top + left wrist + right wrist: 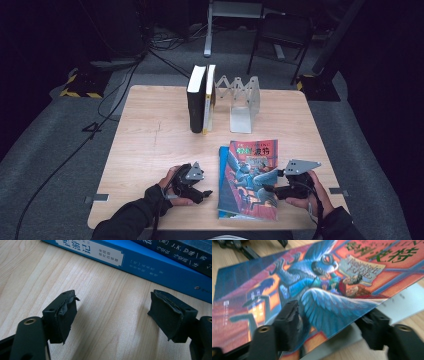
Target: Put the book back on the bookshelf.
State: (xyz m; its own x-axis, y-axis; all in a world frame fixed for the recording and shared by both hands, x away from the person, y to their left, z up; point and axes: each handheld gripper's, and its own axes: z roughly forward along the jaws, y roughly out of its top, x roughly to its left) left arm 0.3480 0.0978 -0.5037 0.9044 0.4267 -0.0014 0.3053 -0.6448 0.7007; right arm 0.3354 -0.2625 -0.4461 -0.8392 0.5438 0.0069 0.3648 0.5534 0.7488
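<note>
The left gripper rests on the worktop just left of the illustrated book, its jaws spread over bare wood. That book lies on a blue book, nearer the person than the upright books. The right gripper straddles its right edge, one jaw above the cover and one below; whether they pinch, I cannot tell.

Dark room, grey carpet, wooden table, chair behind.
</note>
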